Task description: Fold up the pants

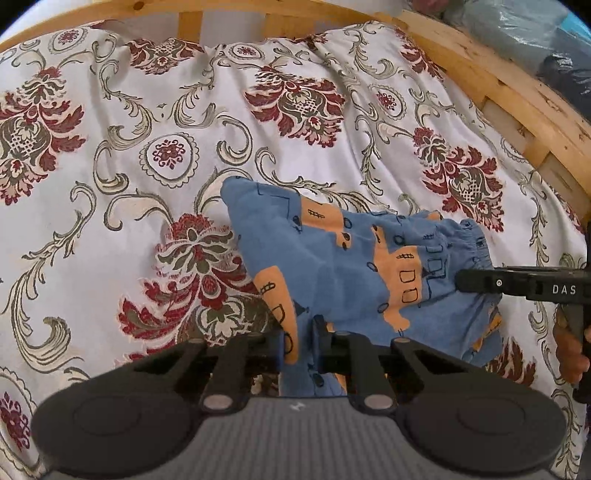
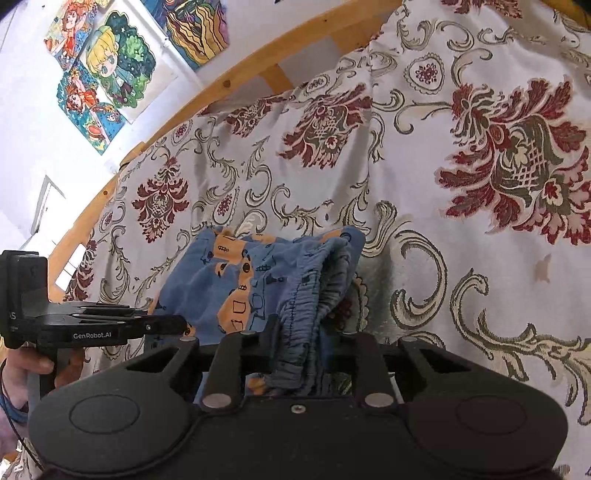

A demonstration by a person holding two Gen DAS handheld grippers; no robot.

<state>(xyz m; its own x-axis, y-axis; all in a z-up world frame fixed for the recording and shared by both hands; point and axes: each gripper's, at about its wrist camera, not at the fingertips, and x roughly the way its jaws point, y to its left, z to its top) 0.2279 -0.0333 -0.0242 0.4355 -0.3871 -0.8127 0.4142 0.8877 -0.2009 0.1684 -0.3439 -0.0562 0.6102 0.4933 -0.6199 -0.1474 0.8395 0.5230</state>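
Note:
The pants (image 1: 354,266) are small, blue with orange shapes, and lie bunched on the floral bedspread (image 1: 147,147). My left gripper (image 1: 299,343) is shut on a blue and orange fold at the near edge. My right gripper (image 2: 314,343) is shut on the gathered elastic waistband (image 2: 306,310). In the left wrist view the right gripper (image 1: 460,282) comes in from the right at the waistband side. In the right wrist view the left gripper (image 2: 183,326) comes in from the left, at the pants (image 2: 236,273).
A wooden bed rail (image 1: 498,81) curves round the far side of the bedspread. Bags (image 1: 524,26) lie beyond it. Colourful drawings (image 2: 107,62) hang on the white wall behind the bed.

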